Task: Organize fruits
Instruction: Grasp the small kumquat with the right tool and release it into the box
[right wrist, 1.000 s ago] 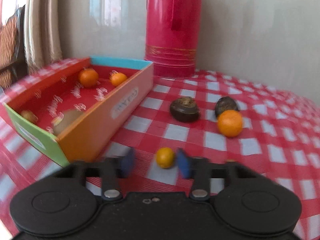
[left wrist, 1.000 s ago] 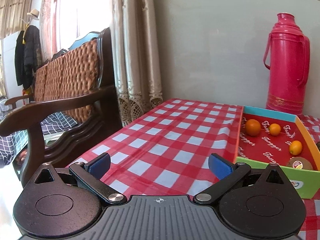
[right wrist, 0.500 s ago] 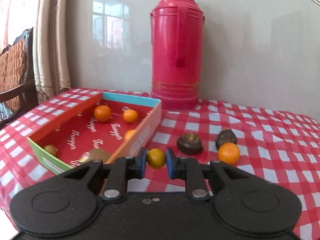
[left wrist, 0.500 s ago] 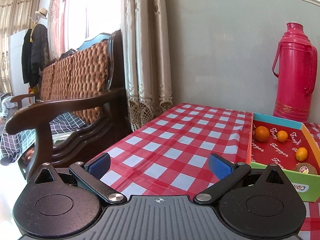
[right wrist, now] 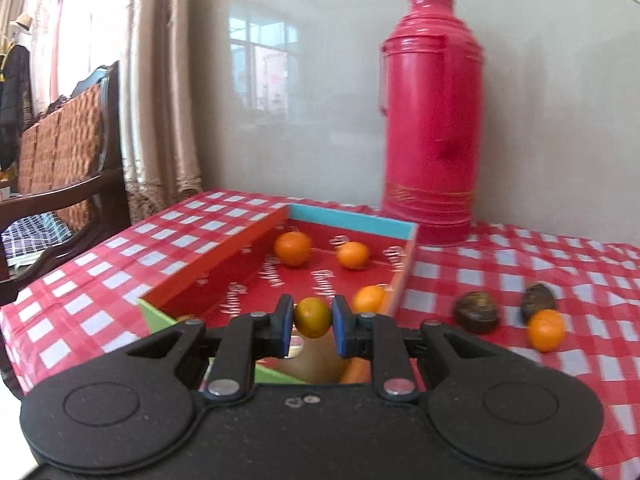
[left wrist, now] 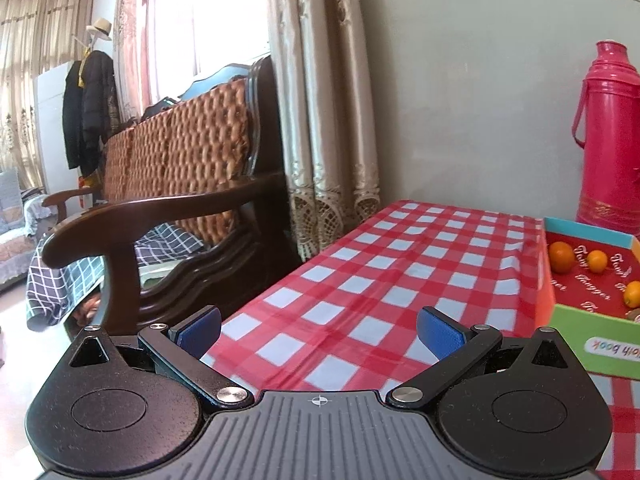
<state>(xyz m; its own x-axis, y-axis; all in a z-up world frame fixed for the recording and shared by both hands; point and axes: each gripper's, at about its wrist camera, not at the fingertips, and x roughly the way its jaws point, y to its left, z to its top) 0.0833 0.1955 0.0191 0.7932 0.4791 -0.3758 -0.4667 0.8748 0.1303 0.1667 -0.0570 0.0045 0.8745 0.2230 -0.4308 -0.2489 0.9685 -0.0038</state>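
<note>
Above the near end of the box [right wrist: 352, 222], my right gripper [right wrist: 312, 322] held a small yellowish citrus fruit [right wrist: 312, 317], its jaws closed on both sides of it. I judged that I was in the carrying step: the fruit was off the counter [right wrist: 520, 264] and over the red floor of the box, where three oranges [right wrist: 293, 248] were already lying. My left gripper [left wrist: 318, 326] had its jaws wide apart with nothing between them, above the checked cloth beside the box. Next, I thought, I should lower the fruit to a free spot and release it softly, because it could roll. One orange [right wrist: 546, 330] and two dark fruits [right wrist: 476, 312] waited on the counter.
</note>
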